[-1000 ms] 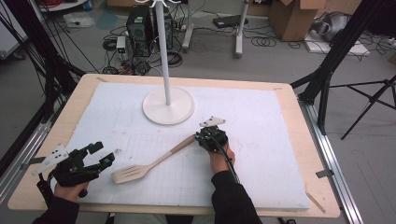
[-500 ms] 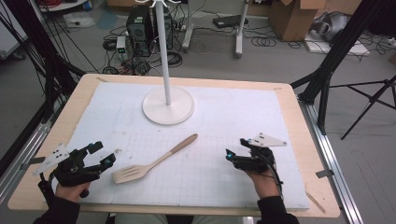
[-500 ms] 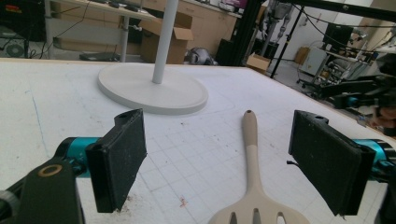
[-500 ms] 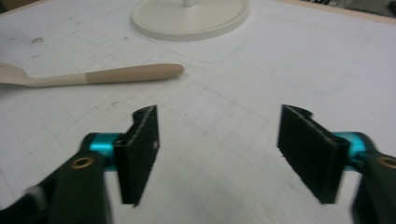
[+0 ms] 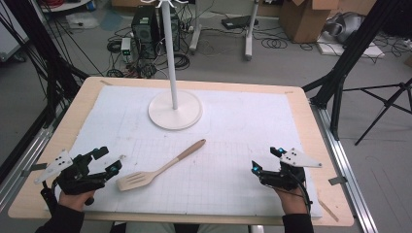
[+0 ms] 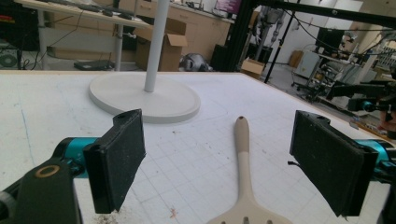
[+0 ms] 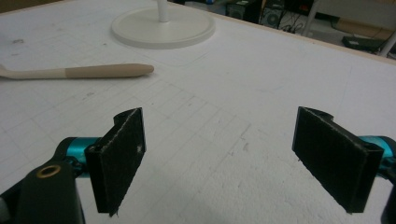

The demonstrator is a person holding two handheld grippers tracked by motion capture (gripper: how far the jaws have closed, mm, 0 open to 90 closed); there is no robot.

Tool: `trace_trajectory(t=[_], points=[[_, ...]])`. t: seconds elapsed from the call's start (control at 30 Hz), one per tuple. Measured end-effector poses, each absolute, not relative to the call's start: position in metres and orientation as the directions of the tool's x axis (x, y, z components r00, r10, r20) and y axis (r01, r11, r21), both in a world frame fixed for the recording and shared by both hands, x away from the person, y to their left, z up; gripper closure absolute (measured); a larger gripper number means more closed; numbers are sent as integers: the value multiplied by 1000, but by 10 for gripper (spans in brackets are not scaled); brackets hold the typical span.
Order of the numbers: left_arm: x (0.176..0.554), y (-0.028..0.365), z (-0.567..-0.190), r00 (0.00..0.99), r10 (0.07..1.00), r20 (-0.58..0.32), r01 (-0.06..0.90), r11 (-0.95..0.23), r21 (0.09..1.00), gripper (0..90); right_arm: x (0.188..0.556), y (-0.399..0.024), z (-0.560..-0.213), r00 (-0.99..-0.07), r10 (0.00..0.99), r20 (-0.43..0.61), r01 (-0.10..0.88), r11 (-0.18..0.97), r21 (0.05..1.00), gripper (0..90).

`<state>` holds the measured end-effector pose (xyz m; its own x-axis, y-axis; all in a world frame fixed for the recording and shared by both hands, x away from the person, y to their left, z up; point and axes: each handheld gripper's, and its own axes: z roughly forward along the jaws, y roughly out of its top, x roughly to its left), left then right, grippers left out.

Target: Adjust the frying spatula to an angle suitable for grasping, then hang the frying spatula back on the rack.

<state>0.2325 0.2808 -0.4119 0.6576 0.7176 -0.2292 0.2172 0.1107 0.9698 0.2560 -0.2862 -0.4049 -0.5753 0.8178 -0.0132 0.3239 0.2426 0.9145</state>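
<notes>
A wooden slotted spatula [image 5: 160, 167] lies flat on the white gridded mat [image 5: 233, 126], head toward the front left and handle toward the middle. My left gripper [image 5: 108, 160] rests at the front left, just left of the spatula's head, open with nothing between its jaws. In the left gripper view the spatula [image 6: 243, 172] lies between the spread jaws of that gripper [image 6: 224, 158]. My right gripper [image 5: 265, 159] sits at the front right, well clear of the spatula, open and empty [image 7: 219, 158]. The spatula's handle [image 7: 84, 71] shows far off at the upper left of the right gripper view.
A white stand with a round base [image 5: 175, 110] and a thin pole [image 5: 170, 48] rises at the back middle of the mat. The wooden table's edge [image 5: 335, 194] frames the mat. Black tripod legs, cables and cardboard boxes stand on the floor around the table.
My right gripper has drawn back from the spatula's handle end to the front right of the table. The spatula and my left gripper have stayed put.
</notes>
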Motion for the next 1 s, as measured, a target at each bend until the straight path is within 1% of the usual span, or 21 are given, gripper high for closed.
trace_trajectory(t=[0.17, 0.27, 0.47, 0.6, 0.67, 0.87, 0.93, 1.0], points=[[231, 280, -412, 661, 718, -220, 216, 99, 971, 185, 256, -287, -403, -568, 822, -34, 295, 242, 924, 160], [231, 278, -411, 646, 732, -218, 220, 94, 971, 187, 254, -287, -402, -566, 824, -33, 297, 241, 924, 160], [235, 274, -410, 646, 735, -205, 219, 78, 973, 191, 251, -290, -403, -554, 832, -30, 303, 235, 924, 160], [238, 270, -408, 646, 743, -171, 226, 27, 974, 203, 247, -293, -404, -550, 835, -30, 311, 238, 920, 160], [239, 270, -405, 653, 738, -170, 228, 22, 973, 206, 246, -293, -404, -548, 836, -32, 311, 239, 920, 160], [244, 268, -395, 685, 699, -205, 257, 31, 966, 228, 245, -293, -404, -549, 835, -30, 315, 239, 919, 161], [246, 262, -386, 708, 678, -196, 266, 1, 964, 245, 244, -292, -402, -555, 831, -33, 307, 242, 920, 160], [246, 259, -384, 721, 665, -193, 270, -14, 963, 284, 244, -291, -401, -558, 829, -28, 307, 237, 922, 161]])
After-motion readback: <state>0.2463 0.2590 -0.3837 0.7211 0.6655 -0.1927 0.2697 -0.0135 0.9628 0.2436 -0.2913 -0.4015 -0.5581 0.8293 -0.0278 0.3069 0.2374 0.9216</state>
